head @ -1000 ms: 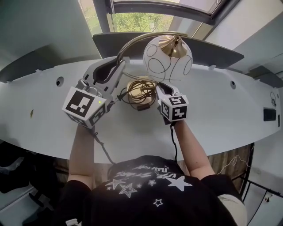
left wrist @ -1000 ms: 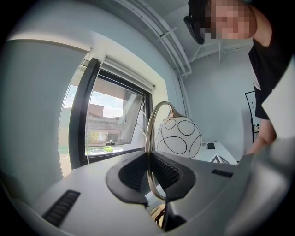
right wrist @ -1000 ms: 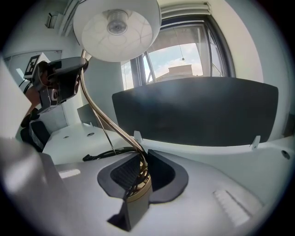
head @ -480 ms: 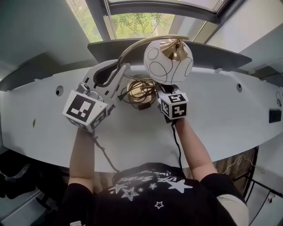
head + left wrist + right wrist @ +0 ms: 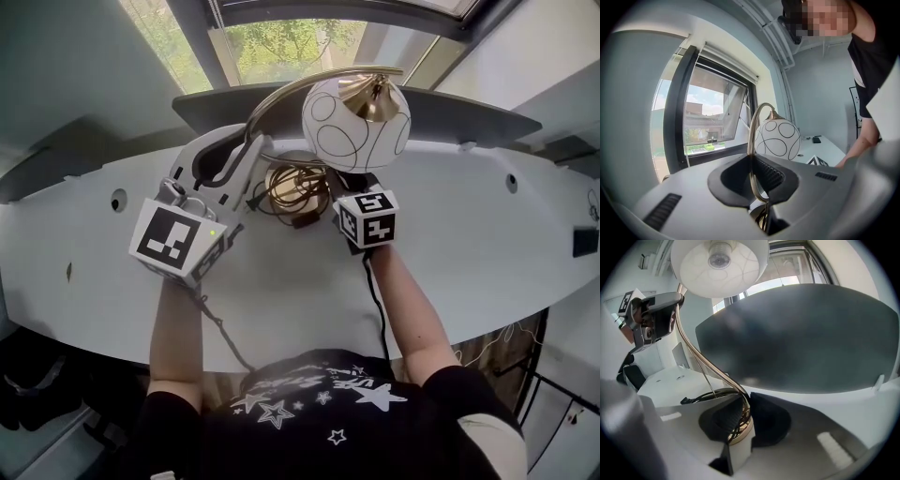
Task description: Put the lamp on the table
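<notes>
Your left tongs (image 5: pixel 757 177) are clamped on the curved brass arm (image 5: pixel 751 136) of the lamp (image 5: pixel 356 120). Your right tongs (image 5: pixel 739 420) pinch its cord-wound brass base (image 5: pixel 292 187). The lamp stands upright over the white worktop (image 5: pixel 469 246), near the far edge; whether the base touches it cannot be told.

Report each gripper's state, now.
Left gripper: closed on the lamp's curved brass arm.
Right gripper: closed on the lamp's brass base.
</notes>
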Available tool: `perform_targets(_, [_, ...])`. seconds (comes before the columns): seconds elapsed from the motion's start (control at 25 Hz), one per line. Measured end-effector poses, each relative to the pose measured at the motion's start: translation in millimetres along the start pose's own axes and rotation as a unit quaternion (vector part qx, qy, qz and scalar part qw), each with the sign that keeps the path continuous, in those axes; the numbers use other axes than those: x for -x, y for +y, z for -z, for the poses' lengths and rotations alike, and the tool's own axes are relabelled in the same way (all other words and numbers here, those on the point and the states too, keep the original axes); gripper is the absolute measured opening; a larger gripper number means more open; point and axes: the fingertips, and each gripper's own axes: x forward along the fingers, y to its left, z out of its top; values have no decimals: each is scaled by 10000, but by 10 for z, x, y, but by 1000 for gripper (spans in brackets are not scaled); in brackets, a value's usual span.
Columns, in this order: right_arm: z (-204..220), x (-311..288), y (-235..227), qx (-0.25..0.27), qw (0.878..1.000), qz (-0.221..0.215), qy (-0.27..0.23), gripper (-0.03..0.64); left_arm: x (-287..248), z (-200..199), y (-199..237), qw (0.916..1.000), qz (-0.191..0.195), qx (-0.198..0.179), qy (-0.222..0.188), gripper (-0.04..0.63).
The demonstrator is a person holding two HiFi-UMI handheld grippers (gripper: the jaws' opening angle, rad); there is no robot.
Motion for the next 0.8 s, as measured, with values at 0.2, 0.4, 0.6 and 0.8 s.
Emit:
perform_targets(0.2, [-35, -27, -67, -49, 9999, 88, -32, 44, -28, 20, 0, 10000, 73, -16, -6, 44])
perform_targets(0.4, [-19, -20, -60, 30, 9999, 121, -40, 44, -16, -15, -7, 9996, 139, 13, -254, 44])
perform_targets(0.6, [8, -5, -34, 114, 9999, 100, -33, 46, 49, 112, 62, 9999, -51, 124, -52, 44])
perform_targets(0.8, [10, -39, -36, 128, 9999, 60, -47, 48, 72, 159, 83, 9998, -126, 178, 42, 44])
